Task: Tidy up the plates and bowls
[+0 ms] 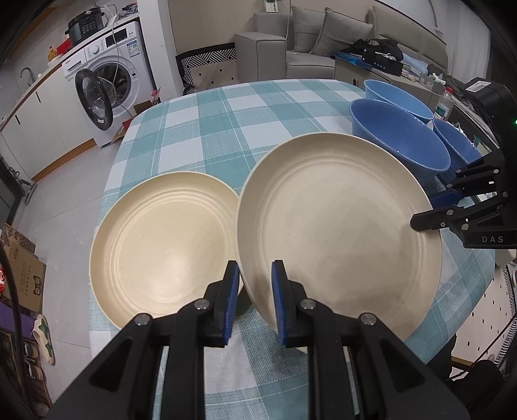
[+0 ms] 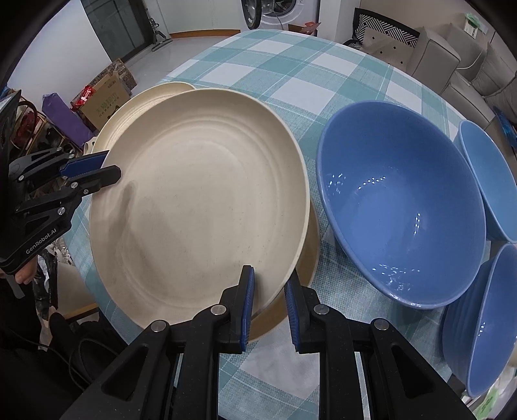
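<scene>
Counting three cream plates (image 2: 200, 200), three blue bowls (image 2: 404, 206)

Far plate (image 2: 152, 97) mostly behind raised plate (image 2: 200, 200); third plate (image 2: 310, 252) beneath; 2 right-hand bowls (image 2: 491, 181) cropped.

Checked teal-white cloth (image 1: 206, 129) covering desk. Washing machine (image 1: 113, 74) standing at 10 o'clock, round door (image 1: 93, 100) hanging open. Black cooker (image 1: 84, 27) sitting on top. Grey sofa (image 1: 323, 38) with cushions occupying 12 o'clock. Water bottle (image 1: 444, 103) standing at 2 o'clock. Cardboard box (image 2: 106, 97) lying on floor at 10 o'clock in right wrist view.
</scene>
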Demonstrator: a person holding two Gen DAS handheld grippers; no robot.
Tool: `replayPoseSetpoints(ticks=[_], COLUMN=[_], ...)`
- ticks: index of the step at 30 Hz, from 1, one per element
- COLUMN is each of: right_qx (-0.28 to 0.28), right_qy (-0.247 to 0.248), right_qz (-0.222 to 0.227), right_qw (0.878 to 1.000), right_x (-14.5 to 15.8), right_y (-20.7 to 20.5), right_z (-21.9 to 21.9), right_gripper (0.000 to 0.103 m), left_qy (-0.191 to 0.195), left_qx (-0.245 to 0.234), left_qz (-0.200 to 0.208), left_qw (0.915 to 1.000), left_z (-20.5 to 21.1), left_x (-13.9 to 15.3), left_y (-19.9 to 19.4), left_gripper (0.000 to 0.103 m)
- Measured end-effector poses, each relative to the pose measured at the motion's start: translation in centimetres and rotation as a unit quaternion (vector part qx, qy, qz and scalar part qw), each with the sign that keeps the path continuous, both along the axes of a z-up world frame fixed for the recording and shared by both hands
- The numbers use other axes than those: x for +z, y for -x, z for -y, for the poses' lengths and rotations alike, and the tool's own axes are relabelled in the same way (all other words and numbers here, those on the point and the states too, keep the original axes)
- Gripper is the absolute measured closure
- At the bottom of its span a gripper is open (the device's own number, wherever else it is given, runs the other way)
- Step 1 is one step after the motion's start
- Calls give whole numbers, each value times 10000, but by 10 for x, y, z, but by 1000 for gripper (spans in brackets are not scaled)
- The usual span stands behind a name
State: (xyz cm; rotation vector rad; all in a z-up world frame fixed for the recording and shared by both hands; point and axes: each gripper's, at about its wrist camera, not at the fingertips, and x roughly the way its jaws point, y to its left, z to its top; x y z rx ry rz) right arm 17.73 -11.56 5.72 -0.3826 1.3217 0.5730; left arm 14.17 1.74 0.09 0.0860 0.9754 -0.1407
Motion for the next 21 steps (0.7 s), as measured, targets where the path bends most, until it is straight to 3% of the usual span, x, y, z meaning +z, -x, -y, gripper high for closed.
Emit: replayPoseSetpoints(ticks=[21], right_qx=[-81], right_qy=[208], right_qz=[-156], right_qw=[9996], right_x=[-14], right_y=[-5], right_z=[-3], right_gripper=[84], left_qy=[-160], left_qx=[-222], left_qz=[-203], left_qw=[9994], left_z=[16], left_x=[-10], left_y=[-4], left_gripper=[86])
